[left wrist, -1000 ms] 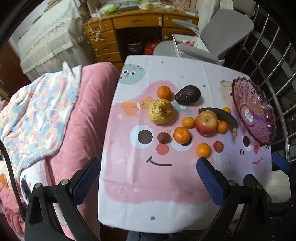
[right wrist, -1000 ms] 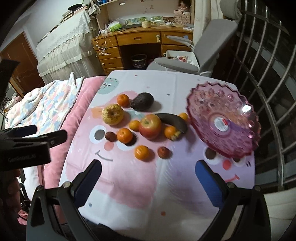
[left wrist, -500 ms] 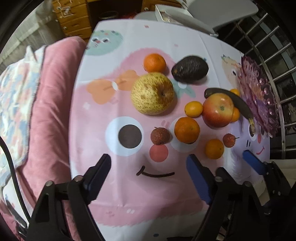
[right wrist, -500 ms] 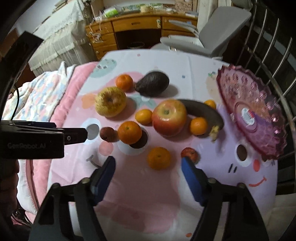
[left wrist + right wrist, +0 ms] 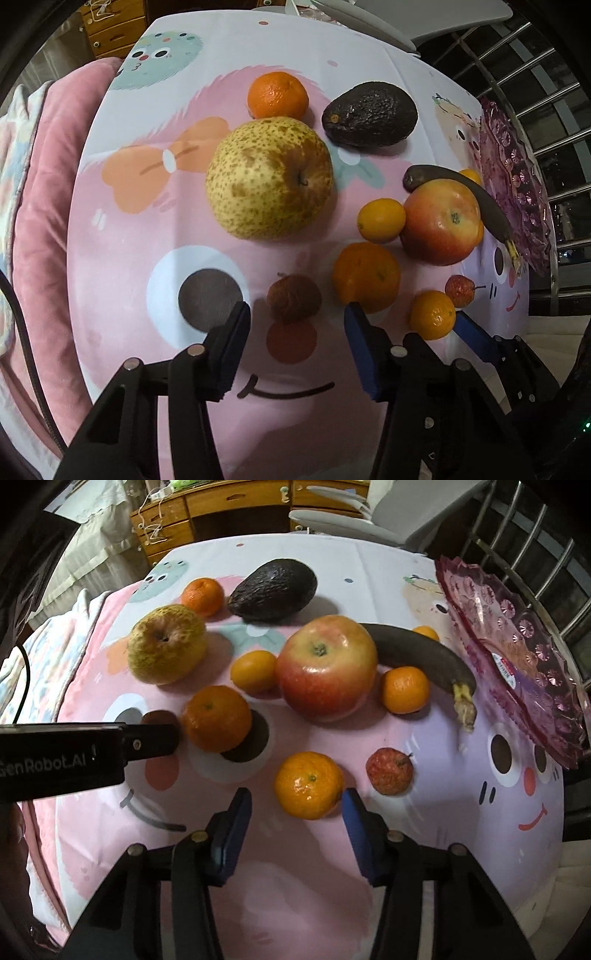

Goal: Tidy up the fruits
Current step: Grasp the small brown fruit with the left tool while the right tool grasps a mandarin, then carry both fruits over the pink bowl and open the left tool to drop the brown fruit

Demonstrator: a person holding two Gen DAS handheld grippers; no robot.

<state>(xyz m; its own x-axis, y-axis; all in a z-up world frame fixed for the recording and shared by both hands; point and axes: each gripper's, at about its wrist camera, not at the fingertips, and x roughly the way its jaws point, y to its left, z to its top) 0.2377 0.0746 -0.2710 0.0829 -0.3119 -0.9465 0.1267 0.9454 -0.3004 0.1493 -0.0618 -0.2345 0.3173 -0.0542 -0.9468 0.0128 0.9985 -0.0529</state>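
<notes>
Both grippers are pointed steeply down over a cartoon-printed tablecloth point(image 5: 122, 236) on which the fruit is scattered, each lined up on one small piece so that two can be lifted at once. In the left wrist view the left gripper point(image 5: 295, 314) is seen closing, its blue pads set either side of a brown lychee point(image 5: 293, 298) at lower centre without yet pressing on it. In the right wrist view the right gripper point(image 5: 295, 801) is likewise closing around a mandarin point(image 5: 308, 784) at lower centre, the pads just beside its skin but not clearly in contact. The pink glass fruit plate point(image 5: 517, 642), judged to be the destination, is placed at the right edge of the frame and is empty. The larger pieces, a russet pear point(image 5: 269, 177), an avocado point(image 5: 369, 112), an apple point(image 5: 327, 666) and a blackened banana point(image 5: 417, 653), are clustered in the upper half. Room is tight: a larger orange point(image 5: 365, 277) lies just beside the left gripper's right-hand pad, and a second lychee point(image 5: 389, 770) lies just right of the right gripper. Open cloth is left toward the bottom of both frames, while the table's left edge is bordered by pink bedding point(image 5: 44, 221).
</notes>
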